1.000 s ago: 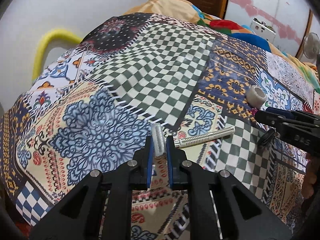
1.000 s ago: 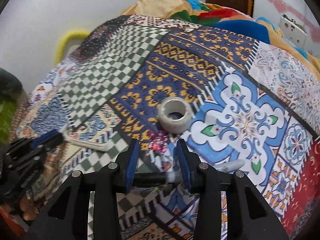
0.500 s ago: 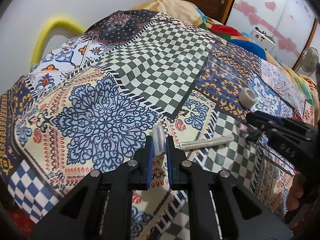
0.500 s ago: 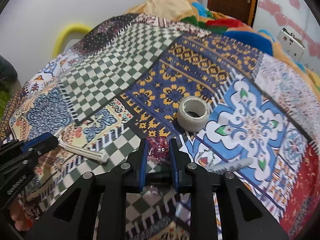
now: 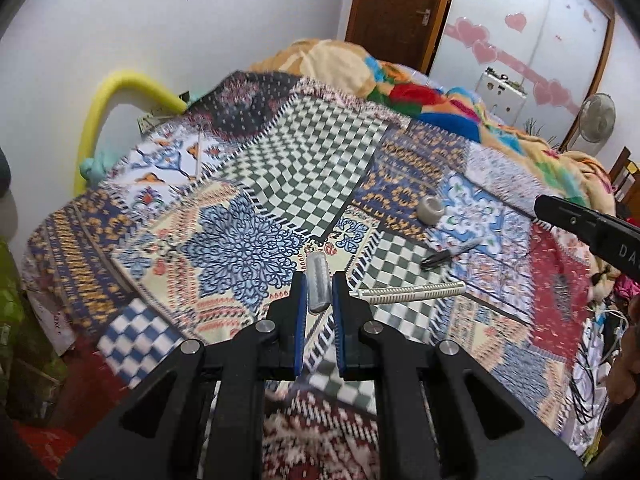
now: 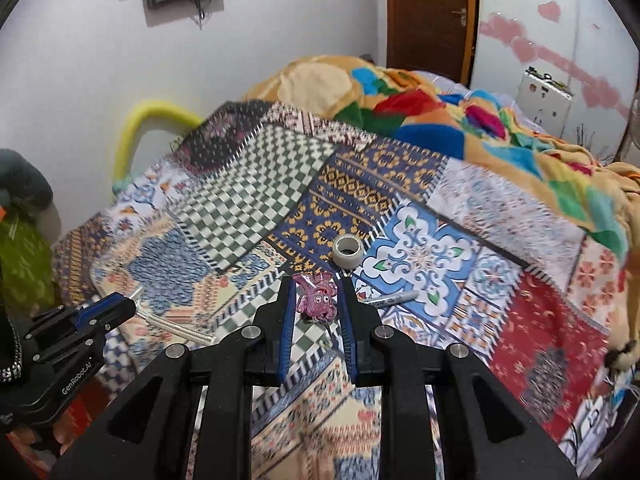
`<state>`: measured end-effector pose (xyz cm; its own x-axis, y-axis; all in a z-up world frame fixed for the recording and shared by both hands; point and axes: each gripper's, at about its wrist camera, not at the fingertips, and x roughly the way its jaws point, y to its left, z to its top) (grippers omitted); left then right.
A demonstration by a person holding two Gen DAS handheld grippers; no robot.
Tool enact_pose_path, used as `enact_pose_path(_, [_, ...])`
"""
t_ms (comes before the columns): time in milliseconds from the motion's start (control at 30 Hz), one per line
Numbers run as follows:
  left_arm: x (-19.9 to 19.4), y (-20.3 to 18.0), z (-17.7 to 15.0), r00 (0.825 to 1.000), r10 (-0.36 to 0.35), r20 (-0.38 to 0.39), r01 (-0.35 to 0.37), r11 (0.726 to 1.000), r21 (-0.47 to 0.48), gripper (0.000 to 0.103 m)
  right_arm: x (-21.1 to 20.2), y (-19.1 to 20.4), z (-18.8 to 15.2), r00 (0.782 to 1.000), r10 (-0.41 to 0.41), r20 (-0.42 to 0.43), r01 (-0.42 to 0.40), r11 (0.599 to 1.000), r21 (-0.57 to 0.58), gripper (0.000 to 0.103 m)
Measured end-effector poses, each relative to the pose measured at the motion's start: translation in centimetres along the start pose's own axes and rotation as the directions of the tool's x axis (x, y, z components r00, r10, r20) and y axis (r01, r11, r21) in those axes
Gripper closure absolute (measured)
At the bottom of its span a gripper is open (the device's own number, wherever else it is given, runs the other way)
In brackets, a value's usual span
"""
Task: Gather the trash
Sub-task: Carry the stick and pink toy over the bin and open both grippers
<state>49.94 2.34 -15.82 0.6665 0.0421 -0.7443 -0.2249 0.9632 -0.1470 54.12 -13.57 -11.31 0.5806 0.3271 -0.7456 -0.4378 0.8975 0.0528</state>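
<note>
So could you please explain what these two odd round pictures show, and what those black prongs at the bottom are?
There is no robot here: a person carries a two-finger gripper in each hand, and a fisheye camera on each looks forward along its fingers, hence the round, bent view. The black prongs are those fingers. One picture comes from the left gripper, which pinches a small clear ribbed plastic piece. The other comes from the right gripper, which holds a pink octopus-like trinket. Both hang over a bed with a patchwork bedspread. On it lie a tape roll, a marker and a white disposable razor.
</note>
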Motion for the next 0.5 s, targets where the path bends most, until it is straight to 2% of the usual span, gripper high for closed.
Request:
enact_pose_path(233, [-8.2,1.2,-1.2,0.997,0.026,0.074,-0.026,1.0,0.001,0.092,-7.2,3.6,-0.1,0.998,-0.011,0.062,0.013,0.999,-0.043,0.084])
enact_pose_path(500, [-15.8,6.0,-5.0,0.992,0.065,0.11,-0.058,0.996,-0.063,0.092,-12.7,9.6,-1.8,0.991,0.081,0.111,-0.069,0.992,-0.108,0.084])
